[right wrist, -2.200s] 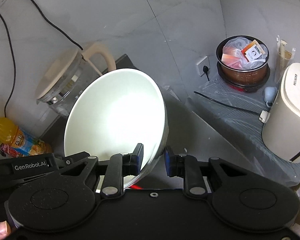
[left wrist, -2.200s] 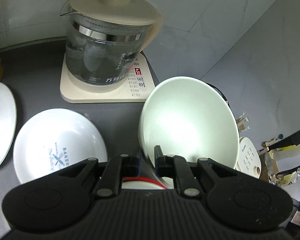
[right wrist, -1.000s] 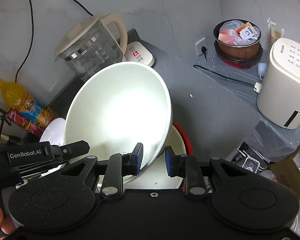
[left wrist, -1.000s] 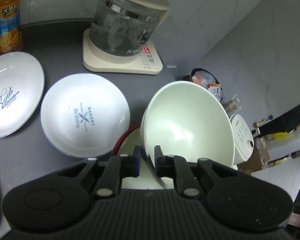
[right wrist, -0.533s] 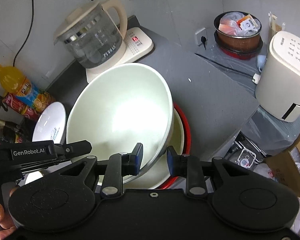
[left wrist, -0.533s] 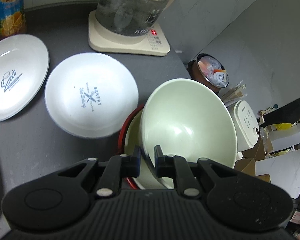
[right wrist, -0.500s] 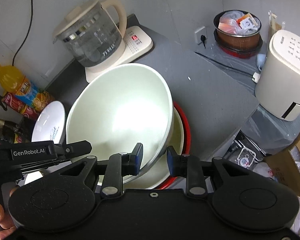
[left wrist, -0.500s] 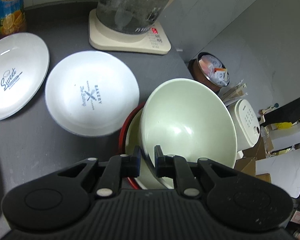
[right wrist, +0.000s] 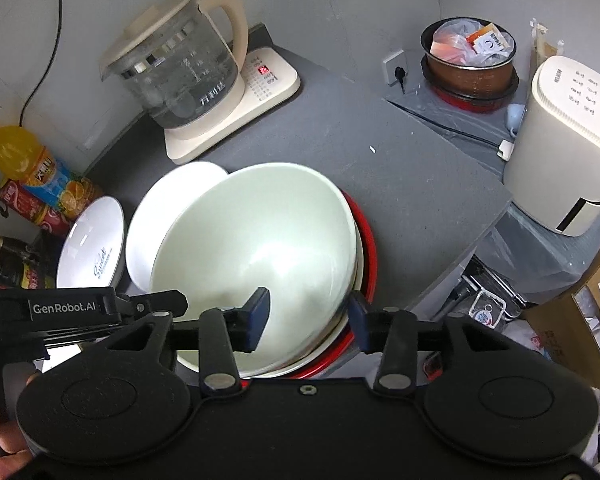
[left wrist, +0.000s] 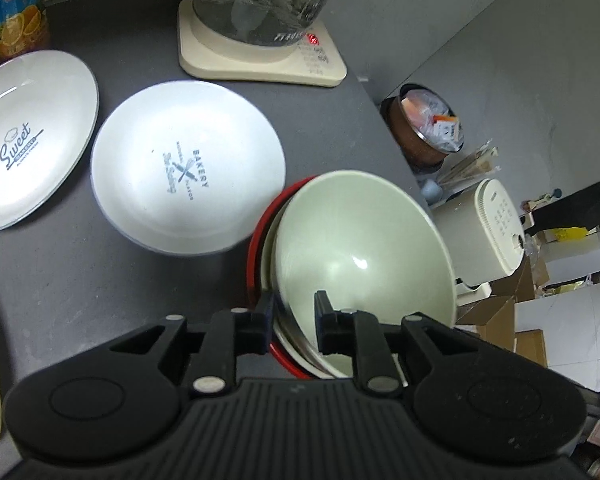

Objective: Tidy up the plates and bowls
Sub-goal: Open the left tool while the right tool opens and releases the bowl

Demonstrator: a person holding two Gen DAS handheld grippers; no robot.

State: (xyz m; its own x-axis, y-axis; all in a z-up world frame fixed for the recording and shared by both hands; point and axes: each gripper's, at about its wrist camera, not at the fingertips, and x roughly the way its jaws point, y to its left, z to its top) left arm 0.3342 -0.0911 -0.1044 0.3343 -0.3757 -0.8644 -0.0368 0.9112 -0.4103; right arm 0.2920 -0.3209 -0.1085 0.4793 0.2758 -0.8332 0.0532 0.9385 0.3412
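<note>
Grey counter [right wrist: 400, 184], dim light. My left gripper [left wrist: 292, 312] and right gripper [right wrist: 306, 314] both stand parted, straddling the rim of the pale green bowl [right wrist: 260, 256], which sits nested, slightly tilted, in the red-rimmed bowl [right wrist: 370, 256]. I'd back both out straight, without nudging the rim. Beyond: bakery plate [left wrist: 188, 168], then kettle [right wrist: 180, 68].

Both grippers matte black plastic, ribbed housing, silver pivot screws. Left gripper [left wrist: 291, 312], right gripper [right wrist: 308, 316]: blue finger pads [right wrist: 259, 312]. White "GenRobot.AI" lettering. Bare fingertips lower left.
</note>
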